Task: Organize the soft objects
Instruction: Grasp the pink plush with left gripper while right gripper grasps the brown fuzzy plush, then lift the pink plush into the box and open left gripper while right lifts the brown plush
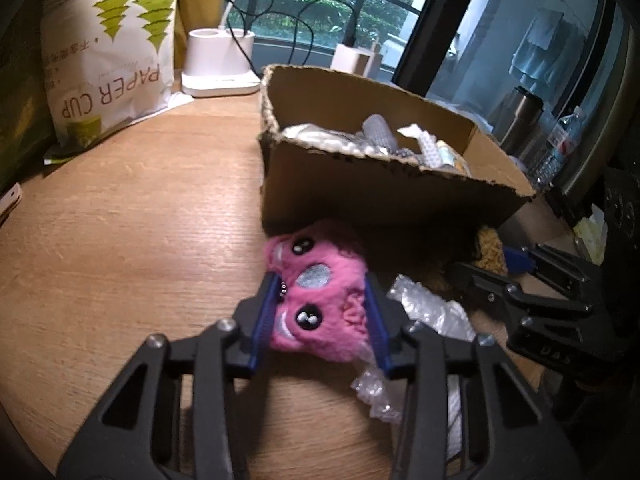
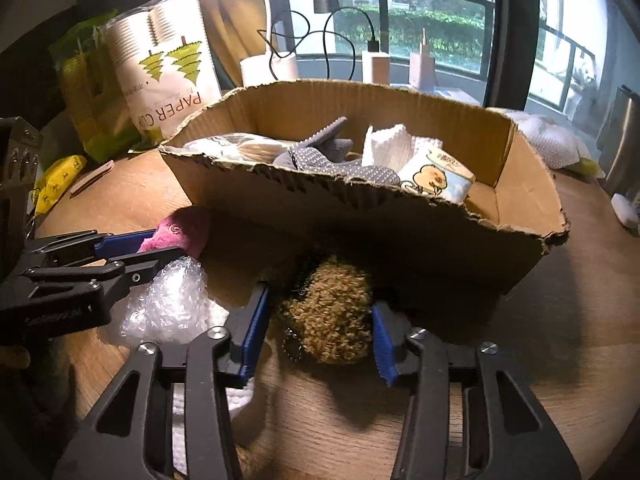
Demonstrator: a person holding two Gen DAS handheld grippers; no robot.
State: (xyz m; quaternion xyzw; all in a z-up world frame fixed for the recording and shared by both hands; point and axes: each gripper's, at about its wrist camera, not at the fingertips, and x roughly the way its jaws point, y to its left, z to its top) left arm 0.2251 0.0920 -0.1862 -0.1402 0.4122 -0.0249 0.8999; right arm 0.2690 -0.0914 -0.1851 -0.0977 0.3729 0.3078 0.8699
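My left gripper point(image 1: 322, 308) is shut on a pink plush toy point(image 1: 316, 292) with bead eyes, just in front of the cardboard box point(image 1: 360, 188). The pink toy also shows in the right wrist view point(image 2: 176, 232), between the left gripper's fingers point(image 2: 120, 252). My right gripper point(image 2: 320, 320) is shut on a brown fuzzy plush point(image 2: 332, 312) close to the box's near wall point(image 2: 360, 224). The right gripper also shows in the left wrist view point(image 1: 524, 280). The box holds a grey dotted sock point(image 2: 340, 164), white soft items and a small tissue pack point(image 2: 436, 178).
Crumpled bubble wrap point(image 2: 172, 304) lies on the wooden table point(image 1: 120, 220) between the grippers. A paper cup bag point(image 1: 108, 52) and a white charger base point(image 1: 218, 64) stand behind. Green and yellow packets point(image 2: 64, 176) lie at the left. A steel flask point(image 1: 520, 120) stands at the right.
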